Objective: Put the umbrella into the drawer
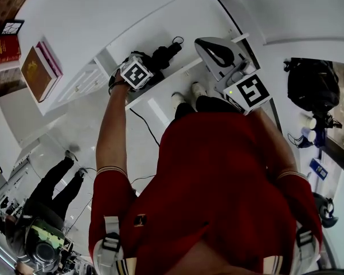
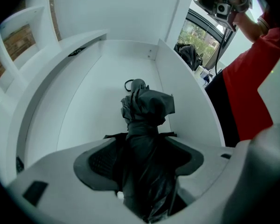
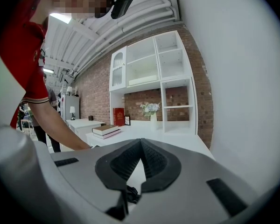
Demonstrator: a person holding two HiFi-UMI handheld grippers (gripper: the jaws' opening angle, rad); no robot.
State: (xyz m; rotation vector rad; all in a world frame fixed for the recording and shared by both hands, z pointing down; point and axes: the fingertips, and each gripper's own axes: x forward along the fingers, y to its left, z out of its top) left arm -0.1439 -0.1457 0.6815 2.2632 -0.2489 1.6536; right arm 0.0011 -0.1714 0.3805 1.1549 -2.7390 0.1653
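The folded black umbrella lies inside the open white drawer, running lengthwise along its floor, with its wrist loop at the far end and its bunched fabric nearest the camera. The left gripper points steeply down into the drawer with its jaws spread wide. The umbrella's near end sits between the two ribbed pads, and the left pad's face shows clear of the fabric, so the pads flank the umbrella without clamping it. In the head view the person's bare left forearm reaches from a red sleeve to this gripper at the drawer, which stands pulled out from a white cabinet. A small stack of books lies on the cabinet top, well apart from the drawer. The right gripper is held off to the right of the drawer, pointing nearly level across the room. Its jaws are closed tip to tip, with nothing held between them. Beyond it, its own view shows a white shelf unit against a brick wall, a vase of flowers and a red book standing upright. A dark backpack rests at the right edge of the head view, and a second person stands at lower left.
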